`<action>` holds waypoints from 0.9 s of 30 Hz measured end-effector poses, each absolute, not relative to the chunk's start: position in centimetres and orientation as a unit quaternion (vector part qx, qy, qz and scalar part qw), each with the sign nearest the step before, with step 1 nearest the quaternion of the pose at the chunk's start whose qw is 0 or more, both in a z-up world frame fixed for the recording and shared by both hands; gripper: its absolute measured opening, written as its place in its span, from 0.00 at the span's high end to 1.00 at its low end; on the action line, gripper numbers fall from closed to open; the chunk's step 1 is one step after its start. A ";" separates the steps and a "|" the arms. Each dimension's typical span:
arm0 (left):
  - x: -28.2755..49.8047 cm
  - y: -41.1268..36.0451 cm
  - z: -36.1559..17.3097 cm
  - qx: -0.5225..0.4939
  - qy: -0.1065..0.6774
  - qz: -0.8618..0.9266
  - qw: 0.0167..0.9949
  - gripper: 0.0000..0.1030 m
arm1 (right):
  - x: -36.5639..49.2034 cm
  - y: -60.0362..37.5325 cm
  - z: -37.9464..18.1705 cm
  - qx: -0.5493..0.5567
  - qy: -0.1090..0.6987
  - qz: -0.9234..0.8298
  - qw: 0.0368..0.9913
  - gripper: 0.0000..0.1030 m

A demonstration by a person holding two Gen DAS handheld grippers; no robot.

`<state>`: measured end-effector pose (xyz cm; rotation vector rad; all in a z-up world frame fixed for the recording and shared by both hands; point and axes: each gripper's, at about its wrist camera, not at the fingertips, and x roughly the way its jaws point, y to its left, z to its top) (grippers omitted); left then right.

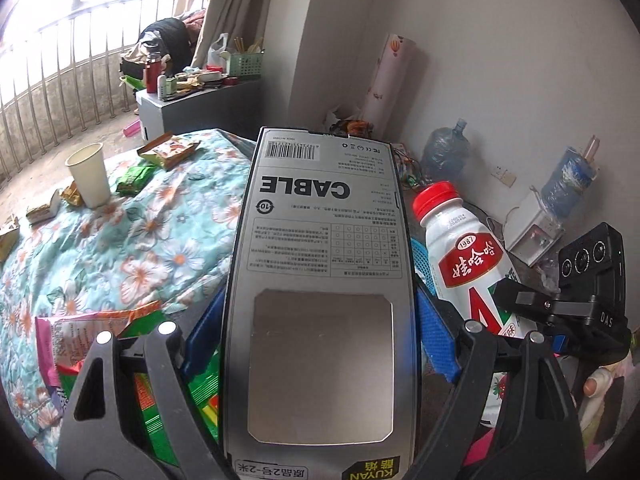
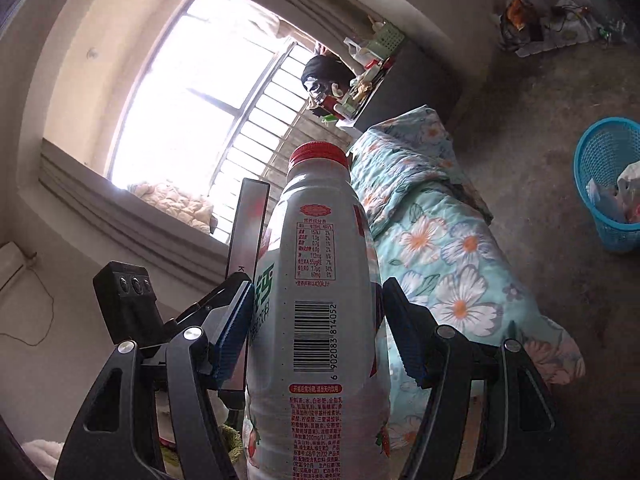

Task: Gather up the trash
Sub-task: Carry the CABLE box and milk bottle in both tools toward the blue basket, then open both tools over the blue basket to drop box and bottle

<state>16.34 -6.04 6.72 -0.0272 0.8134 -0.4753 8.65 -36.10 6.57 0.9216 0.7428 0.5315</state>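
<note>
Mid-carry step, judged: both loads already picked, heading for the bin. Left gripper (image 1: pixel 320 344) clamped across a flat grey cable box (image 1: pixel 320 280), blue pads pressed on both long edges, box poking forward over the bed. Right gripper (image 2: pixel 316 336) closed around a white milk-drink bottle (image 2: pixel 320 300) with red cap, pads against both sides, bottle held upright along the fingers. Both held items side by side, near each other; bottle (image 1: pixel 464 252) visible just right of the box in left view, box edge (image 2: pixel 246 240) just left of the bottle in right view. Blue mesh bin (image 2: pixel 608 184) stood on the concrete floor, well apart from the bed, already holding some plastic bags. Next move likely called for swinging both grippers over the bin rim, then releasing one at a time. Still left on the floral quilt (image 1: pixel 120 240): paper cup (image 1: pixel 90 176), green wrapper (image 1: pixel 134 180), snack packets (image 1: pixel 170 150), pink and green packaging (image 1: pixel 100 344) near the left gripper. Room cluttered: barred window, curtain, grey cabinet (image 1: pixel 192 110) loaded with stuff, water jugs (image 1: pixel 446 152) by the wall.
</note>
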 end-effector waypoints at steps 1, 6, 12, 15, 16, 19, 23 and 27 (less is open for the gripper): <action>17.0 -7.4 6.4 -0.008 0.397 -0.239 0.886 0.22 | 9.1 -37.0 6.2 0.435 0.344 0.237 0.798 0.38; 19.7 -13.8 4.9 0.017 0.413 -0.284 0.865 0.22 | 8.8 -42.2 3.7 0.474 0.331 0.178 0.796 0.38; 23.2 -22.5 1.1 0.041 0.466 -0.327 0.821 0.22 | 8.3 -48.9 -1.2 0.514 0.324 0.063 0.792 0.38; 24.9 -27.0 -1.5 0.067 0.489 -0.341 0.800 0.22 | 7.9 -52.0 -4.1 0.540 0.325 0.018 0.777 0.38; 25.4 -28.5 -2.3 0.078 0.495 -0.345 0.794 0.22 | 8.1 -52.8 -4.9 0.547 0.327 0.004 0.771 0.38; 26.8 -33.1 -4.6 0.101 0.512 -0.356 0.775 0.22 | 9.0 -55.1 -7.6 0.564 0.334 -0.026 0.755 0.38; 29.9 -38.3 -6.7 0.095 0.528 -0.359 0.764 0.20 | 12.7 -58.4 -11.2 0.592 0.337 -0.031 0.731 0.38; 34.4 -41.9 -9.6 0.069 0.538 -0.333 0.771 0.13 | 18.3 -61.6 -16.1 0.600 0.373 -0.064 0.705 0.22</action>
